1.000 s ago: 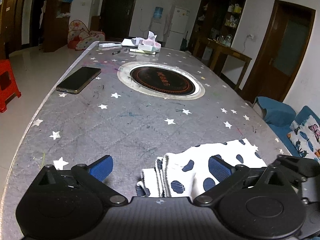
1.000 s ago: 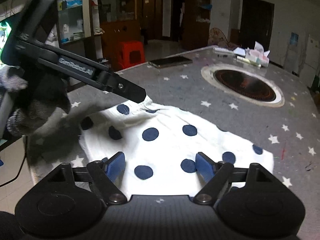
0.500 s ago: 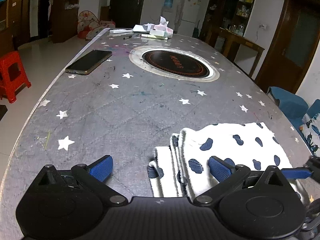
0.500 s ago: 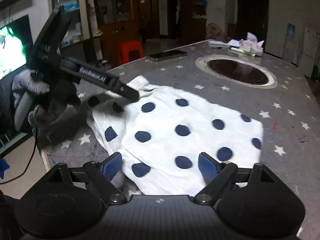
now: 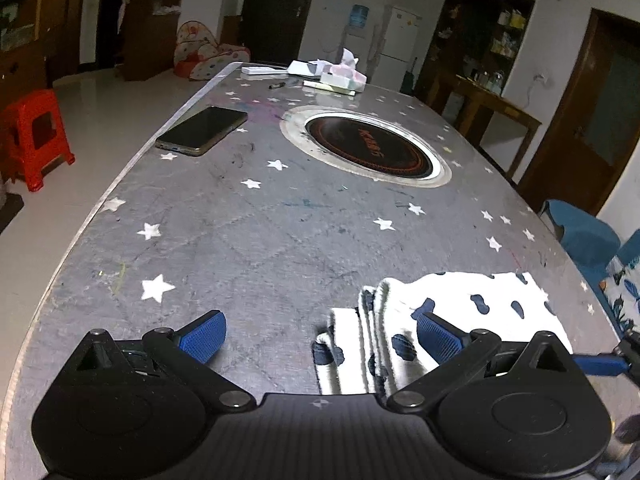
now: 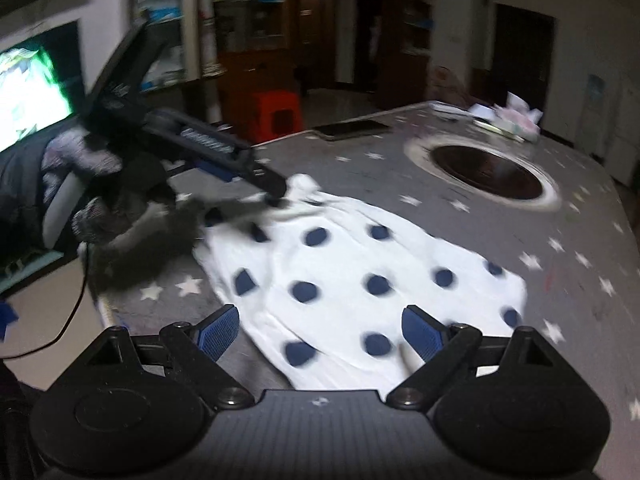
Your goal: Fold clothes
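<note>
A white garment with dark blue dots [image 6: 360, 264] lies folded flat on the grey star-patterned table [image 5: 260, 240]. In the left wrist view its stacked folded edge [image 5: 372, 320] sits near the right finger. My left gripper [image 5: 320, 334] is open and empty just above the table, at the garment's left end. My right gripper [image 6: 320, 332] is open and empty, low over the near edge of the garment. In the right wrist view the left gripper [image 6: 276, 192] reaches to the garment's far left corner.
A phone [image 5: 202, 130] lies at the table's left edge. A round inset cooktop [image 5: 368, 148] is in the table's middle. A tissue box and papers [image 5: 340, 78] are at the far end. A red stool [image 5: 34, 136] stands on the floor left.
Both grippers have drawn back from the garment. The left view has swung left, so the garment now sits further right. The right view has tilted and is blurred by motion.
</note>
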Demonstrator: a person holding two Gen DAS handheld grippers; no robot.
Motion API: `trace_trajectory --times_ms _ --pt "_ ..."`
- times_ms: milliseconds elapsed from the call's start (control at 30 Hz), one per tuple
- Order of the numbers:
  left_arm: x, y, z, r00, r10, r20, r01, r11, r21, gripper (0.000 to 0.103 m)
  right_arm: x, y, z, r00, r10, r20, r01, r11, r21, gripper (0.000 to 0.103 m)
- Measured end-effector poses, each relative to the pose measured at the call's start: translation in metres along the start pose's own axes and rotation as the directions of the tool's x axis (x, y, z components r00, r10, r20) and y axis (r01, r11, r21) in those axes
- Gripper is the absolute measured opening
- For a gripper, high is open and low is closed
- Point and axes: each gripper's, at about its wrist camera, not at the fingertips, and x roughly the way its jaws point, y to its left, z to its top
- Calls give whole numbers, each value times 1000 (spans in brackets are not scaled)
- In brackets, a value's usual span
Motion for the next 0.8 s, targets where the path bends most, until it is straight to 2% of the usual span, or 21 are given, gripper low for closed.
trace_trajectory --times_ms 133,233,333,500,567,633,667,700,800 --pt "-3 2 -2 1000 -7 -15 7 1000 -22 103 17 24 10 999 23 -24 -26 994 -105 80" --pt "-5 4 -3 999 -24 -26 22 998 -55 103 28 43 17 999 11 -36 -18 980 -197 74" --pt "-7 9 -4 998 -43 -44 39 994 -103 103 40 61 23 999 4 -44 -16 956 -292 65" --pt "-7 17 -8 994 -87 -73 71 979 -190 103 61 90 25 999 -25 -49 0 895 -447 61" --pt "-7 20 -8 991 -103 -81 84 973 -217 103 66 94 24 998 -37 -50 10 887 -462 54" --pt "-5 22 -9 988 -122 -92 97 965 -243 103 70 97 24 998 -48 -51 19 882 -471 51" --pt "-5 24 -10 987 -132 -97 103 961 -257 103 73 98 24 997 -54 -51 23 879 -476 45" --pt "-4 26 -10 985 -142 -102 109 956 -273 103 75 99 24 997 -60 -52 28 876 -481 43" --pt "-1 32 -14 976 -185 -114 137 929 -343 103 73 96 26 998 -51 -43 27 894 -447 32"
